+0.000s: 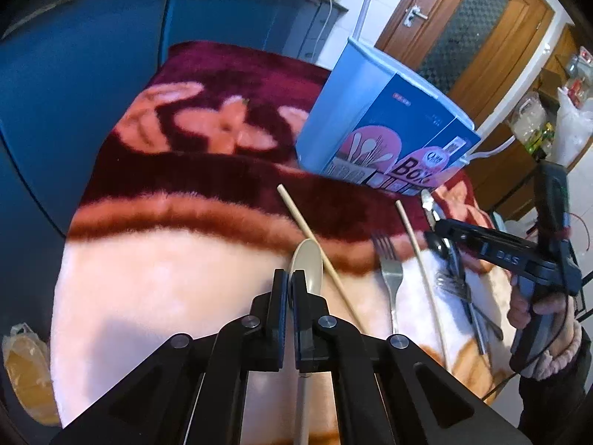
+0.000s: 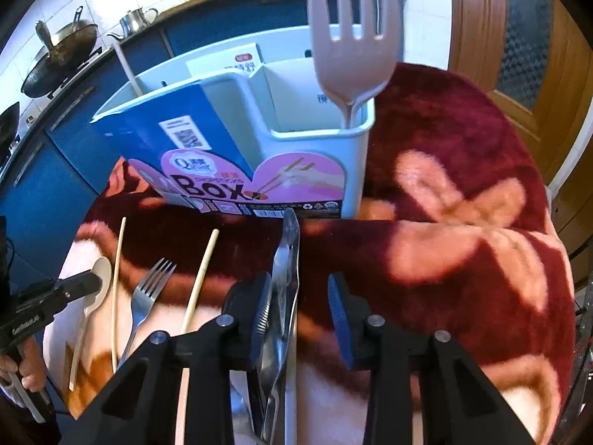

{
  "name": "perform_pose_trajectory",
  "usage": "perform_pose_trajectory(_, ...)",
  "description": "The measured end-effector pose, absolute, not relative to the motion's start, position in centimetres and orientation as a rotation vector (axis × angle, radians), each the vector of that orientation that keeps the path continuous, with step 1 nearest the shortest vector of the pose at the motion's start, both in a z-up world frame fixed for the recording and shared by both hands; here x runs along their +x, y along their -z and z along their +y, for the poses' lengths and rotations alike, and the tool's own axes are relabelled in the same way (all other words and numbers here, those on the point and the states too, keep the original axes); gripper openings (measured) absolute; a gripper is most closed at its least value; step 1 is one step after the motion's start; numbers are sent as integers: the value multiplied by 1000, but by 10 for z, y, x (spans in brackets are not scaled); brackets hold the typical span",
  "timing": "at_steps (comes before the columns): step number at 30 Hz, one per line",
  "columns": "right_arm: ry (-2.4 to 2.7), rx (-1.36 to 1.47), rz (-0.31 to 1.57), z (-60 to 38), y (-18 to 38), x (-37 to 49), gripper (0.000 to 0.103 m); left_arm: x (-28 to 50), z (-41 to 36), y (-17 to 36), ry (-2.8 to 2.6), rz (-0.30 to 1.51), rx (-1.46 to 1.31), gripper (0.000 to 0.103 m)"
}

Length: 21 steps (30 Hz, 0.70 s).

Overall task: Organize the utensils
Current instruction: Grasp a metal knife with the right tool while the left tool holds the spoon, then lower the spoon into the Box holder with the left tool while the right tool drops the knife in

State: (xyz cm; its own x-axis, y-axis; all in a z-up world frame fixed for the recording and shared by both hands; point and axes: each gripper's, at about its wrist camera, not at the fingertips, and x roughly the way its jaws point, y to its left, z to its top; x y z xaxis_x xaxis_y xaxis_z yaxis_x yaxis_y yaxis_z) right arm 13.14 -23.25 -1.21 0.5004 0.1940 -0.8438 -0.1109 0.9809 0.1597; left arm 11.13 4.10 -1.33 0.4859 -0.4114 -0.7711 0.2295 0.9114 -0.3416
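Left gripper is pinched nearly closed on the beige spoon, whose long axis points at 12 o'clock, holder box up around 1 o'clock, while the right gripper sits wide open over the steel utensils.

A pale blue utensil box with a pink and blue printed label stands upright in the upper middle of the right wrist frame, a mauve plastic fork standing tines-up in its right compartment. Below it on the red-and-cream blanket lie, from left to right, a beige spoon, a thin chopstick, a metal fork and a second chopstick, all roughly parallel. Lower centre, several shiny metal utensils lie bunched lengthwise.
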Motion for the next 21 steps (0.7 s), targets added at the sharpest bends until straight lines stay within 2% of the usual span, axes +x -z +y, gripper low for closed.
perform_pose_trajectory(1, -185, 85, 1035, -232, 12, 134, 28, 111, 42, 12, 392, 981, -206, 2)
perform_pose_trajectory(3, -194, 89, 1040, -232, 11, 137, 15, 108, 44, 8, 391, 960, -213, 2)
perform_pose_trajectory(5, -202, 100, 1041, -233, 9, 137, 7, 106, 46, 3, 389, 934, -219, 2)
perform_pose_trajectory(11, -208, 109, 959, -237, -9, 123, 6, 95, 49, -16, 377, 840, -230, 2)
perform_pose_trajectory(21, -212, 46, 653, -229, -69, 72, 3, 77, 40, -52, 374, 690, -244, 2)
